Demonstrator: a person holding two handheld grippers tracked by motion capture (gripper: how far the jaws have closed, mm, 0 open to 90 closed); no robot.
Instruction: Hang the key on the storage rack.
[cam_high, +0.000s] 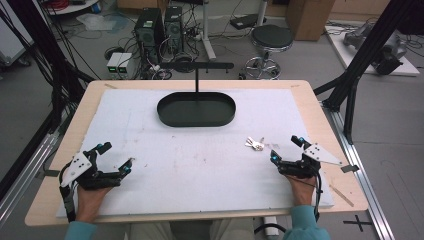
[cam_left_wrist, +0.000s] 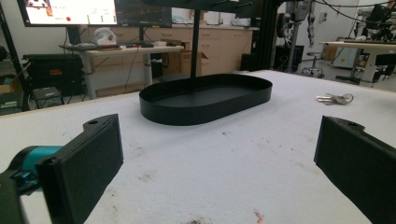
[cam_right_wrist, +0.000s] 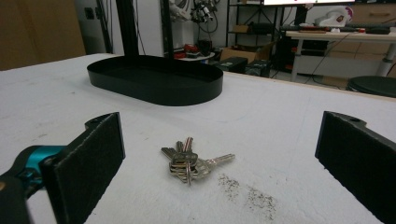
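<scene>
no readable text, labels or numbers

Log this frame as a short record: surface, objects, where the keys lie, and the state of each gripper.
surface: white foam-covered wooden table
objects: black oval metal tray with upright post; bunch of silver metal keys
keys position: flat on the table, outside the tray, just ahead of the right gripper
tray contents: nothing seen inside
left gripper: open, holding nothing, low at the near left
right gripper: open, holding nothing, jaws facing the keys
</scene>
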